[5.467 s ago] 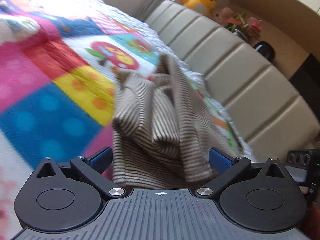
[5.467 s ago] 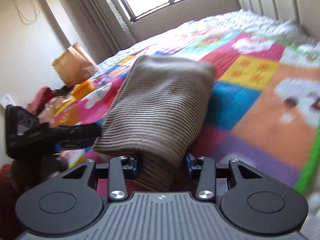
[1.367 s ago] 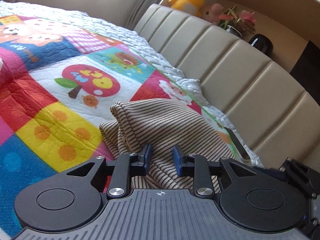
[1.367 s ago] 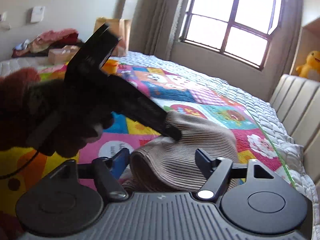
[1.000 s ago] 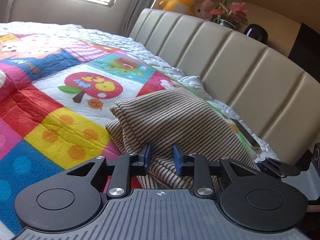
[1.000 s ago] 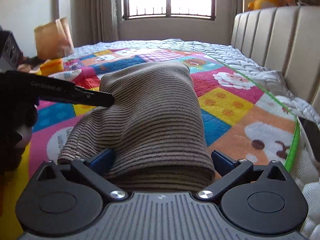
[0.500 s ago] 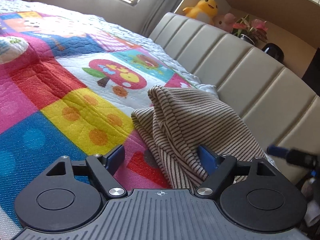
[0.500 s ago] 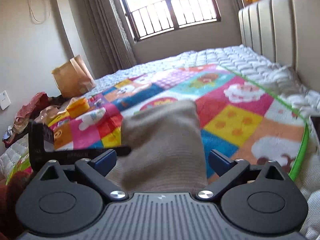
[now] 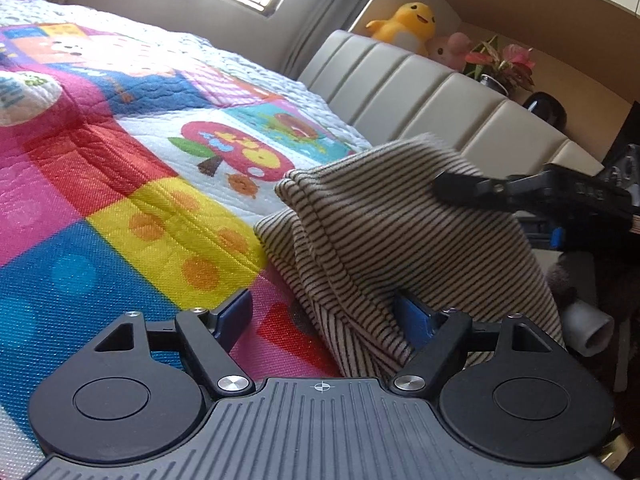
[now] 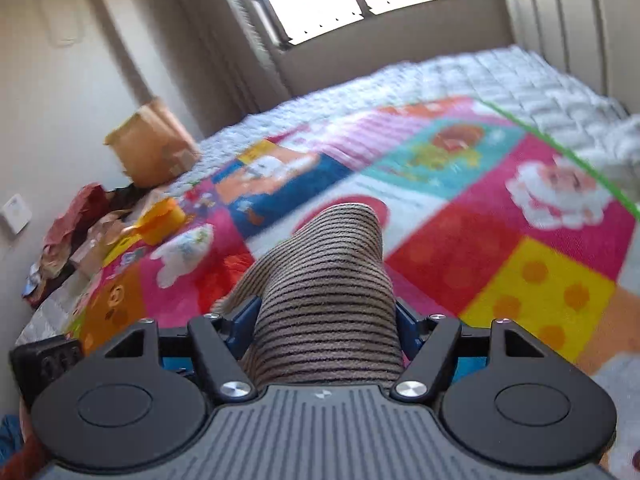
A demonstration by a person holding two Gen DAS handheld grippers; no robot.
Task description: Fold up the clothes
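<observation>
A folded brown-and-beige striped garment [image 9: 392, 232] rests on the colourful patchwork quilt [image 9: 120, 168]. My left gripper [image 9: 324, 312] is open, its right pad against the garment's near edge. In the left wrist view a finger of my right gripper [image 9: 460, 188] reaches over the garment's top from the right. In the right wrist view the garment [image 10: 324, 300] bulges up between the fingers of my right gripper [image 10: 324, 324], which stand wide apart on either side of it.
A padded beige headboard [image 9: 420, 92] runs along the bed, with a yellow plush toy [image 9: 404, 24] and a potted plant [image 9: 500, 68] on the shelf behind it. A brown paper bag [image 10: 148, 144] and a clutter of clothes [image 10: 80, 232] lie at the bed's far left.
My left gripper let go of the garment about a second ago and stays open. My right gripper moved in over the garment, which now fills the gap between its fingers.
</observation>
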